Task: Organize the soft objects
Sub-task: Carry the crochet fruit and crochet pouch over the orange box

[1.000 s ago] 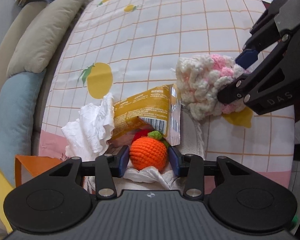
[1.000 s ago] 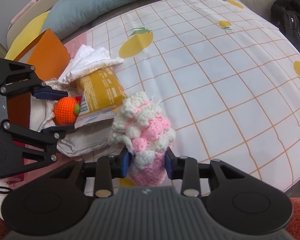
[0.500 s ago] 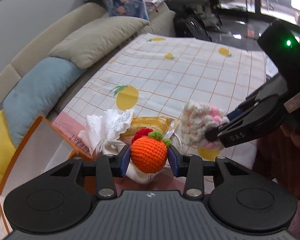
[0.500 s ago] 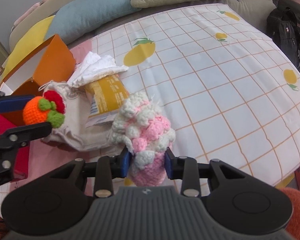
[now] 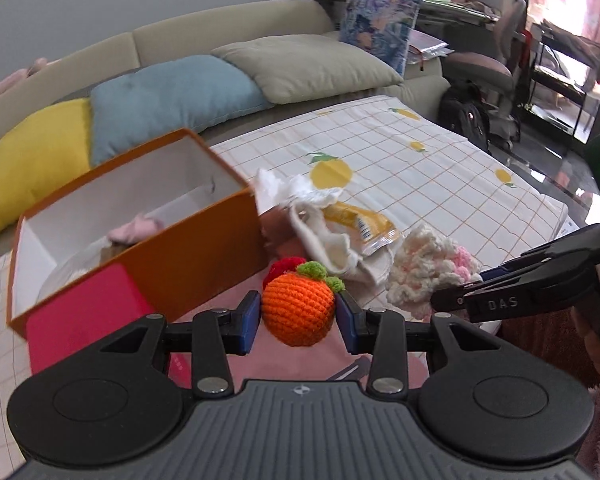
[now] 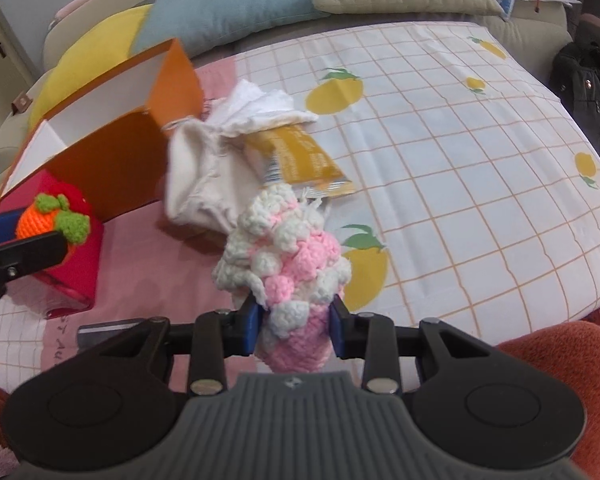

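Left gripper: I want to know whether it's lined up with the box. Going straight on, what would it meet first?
Probably not the box, which sits left of its line. The left gripper, shut on the orange toy, points at the cloth bag; depth is unclear.

Bed cover (image 6: pixel 460 168): white, orange grid lines, yellow fruit pictures, pink strip along near edge. On it: open orange box (image 5: pixel 204 264), red box (image 6: pixel 80 276) beside it, cream cloth bag (image 6: pixel 196 184), white tissue (image 6: pixel 260 108), yellow packet (image 6: pixel 300 156) resting partly on bag.
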The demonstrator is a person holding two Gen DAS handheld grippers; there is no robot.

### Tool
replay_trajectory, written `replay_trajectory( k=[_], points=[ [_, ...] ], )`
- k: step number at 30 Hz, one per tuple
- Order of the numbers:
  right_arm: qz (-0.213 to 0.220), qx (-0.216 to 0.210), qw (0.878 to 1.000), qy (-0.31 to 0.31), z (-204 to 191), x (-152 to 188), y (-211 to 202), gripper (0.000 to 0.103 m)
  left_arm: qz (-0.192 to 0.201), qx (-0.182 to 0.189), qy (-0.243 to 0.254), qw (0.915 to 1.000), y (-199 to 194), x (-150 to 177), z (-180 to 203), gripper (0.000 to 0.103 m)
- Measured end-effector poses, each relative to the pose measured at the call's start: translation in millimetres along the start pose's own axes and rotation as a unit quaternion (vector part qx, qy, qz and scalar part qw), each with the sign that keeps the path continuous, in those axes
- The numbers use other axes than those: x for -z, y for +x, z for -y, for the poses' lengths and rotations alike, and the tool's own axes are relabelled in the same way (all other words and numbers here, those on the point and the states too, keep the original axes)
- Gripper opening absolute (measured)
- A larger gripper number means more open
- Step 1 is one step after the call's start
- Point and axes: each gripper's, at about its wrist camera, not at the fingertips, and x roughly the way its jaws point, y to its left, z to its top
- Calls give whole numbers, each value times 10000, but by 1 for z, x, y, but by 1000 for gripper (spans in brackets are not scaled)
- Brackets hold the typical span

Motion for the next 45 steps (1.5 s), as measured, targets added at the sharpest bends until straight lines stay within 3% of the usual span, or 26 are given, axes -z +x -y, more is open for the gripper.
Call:
replay_trajectory(
  k=[12, 20, 27, 32, 41, 45],
  points=[
    [372, -535, 9950, -754, -69, -10, -25, 34, 439, -384, -874, 9945, -30, 9, -54, 46],
    [969, -817, 9844, -1219, -115, -58, -38, 34, 645, -650, -1255, 9879, -32, -12, -91, 46],
    [1574, -800, 9715, -1584, -152, -111, -33, 34, 866, -898, -1253, 9842, -30, -40, -120, 46],
    [1269, -906, 9773, -1438, -166, -149, -5, 34, 793, -897, -1505, 9813, -12, -54, -144, 46],
    [659, -214, 9813, -1798, -183, -177, 70, 34, 197, -752, -1709, 9822, 50, -57, -168, 46],
    [414, -99, 9815, -1868, -179, -179, 94, 34, -12, -673, -1743, 9824, 69, -54, -172, 46]
  ],
)
